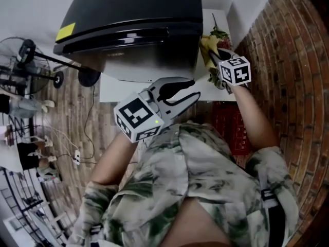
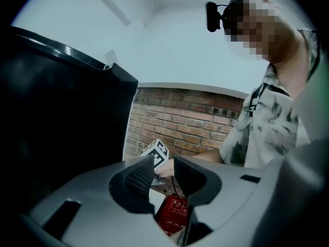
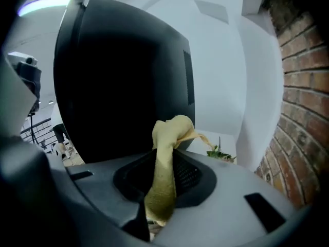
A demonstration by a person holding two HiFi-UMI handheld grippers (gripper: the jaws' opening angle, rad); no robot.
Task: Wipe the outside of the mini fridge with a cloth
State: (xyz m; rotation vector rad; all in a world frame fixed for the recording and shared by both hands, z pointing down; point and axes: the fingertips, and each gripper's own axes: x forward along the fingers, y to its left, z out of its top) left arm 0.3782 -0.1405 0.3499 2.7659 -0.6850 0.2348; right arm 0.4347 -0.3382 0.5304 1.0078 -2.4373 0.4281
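Observation:
The black mini fridge [image 1: 133, 19] stands on a white table [image 1: 110, 89], with a yellow sticker on its top left corner. My right gripper [image 1: 218, 66] is by the fridge's right side, shut on a yellow cloth [image 1: 207, 46]. In the right gripper view the cloth [image 3: 172, 133] rises bunched out of the right gripper [image 3: 164, 166], just in front of the fridge's dark side [image 3: 118, 76]. My left gripper [image 1: 181, 93] hovers at the table's front edge, below the fridge, open and empty. In the left gripper view the left gripper [image 2: 164, 171] has the fridge [image 2: 51, 112] at its left.
A green plant [image 1: 220, 35] lies on the table to the right of the fridge. A red crate [image 1: 231, 125] sits under the table by the brick wall [image 1: 293, 60]. A standing fan [image 1: 20, 60] and cables are on the floor to the left.

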